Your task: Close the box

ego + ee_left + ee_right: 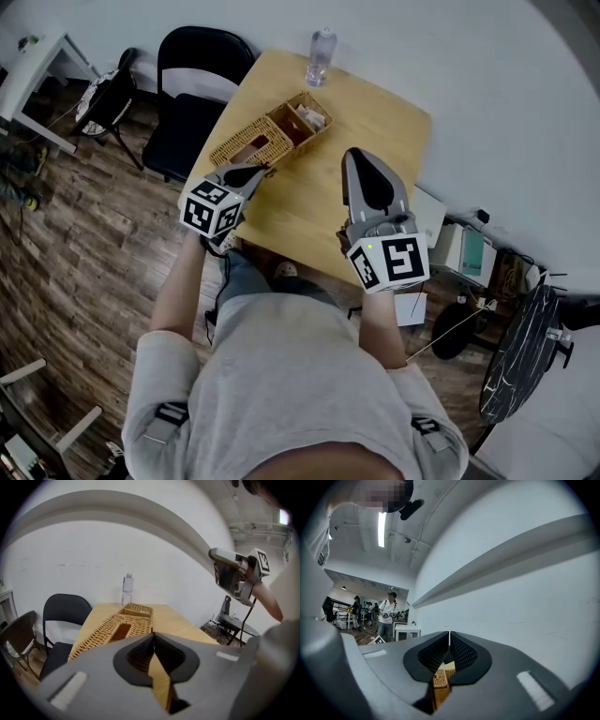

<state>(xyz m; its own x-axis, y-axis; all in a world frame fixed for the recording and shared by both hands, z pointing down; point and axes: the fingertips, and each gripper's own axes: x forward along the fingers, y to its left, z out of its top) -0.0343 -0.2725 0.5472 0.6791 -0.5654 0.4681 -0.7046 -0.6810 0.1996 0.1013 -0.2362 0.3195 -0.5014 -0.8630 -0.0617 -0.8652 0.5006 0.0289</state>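
A wicker box (300, 119) stands on the wooden table (375, 117), with things inside it. Its flat lid (251, 145) lies open toward the near left. The left gripper view shows the lid (110, 632), with a rectangular hole in it, just ahead, and the box (136, 610) beyond. My left gripper (258, 169) (153, 634) is shut and empty; it hangs just over the lid's near end. My right gripper (354, 155) (449, 633) is also shut and empty. It is held high over the table to the right of the box, pointing at the white wall.
A clear water bottle (320, 56) (127, 588) stands at the table's far edge. A black folding chair (192, 94) (63, 620) is left of the table. White equipment (459, 248) sits on the floor at right. People (386, 616) stand far off.
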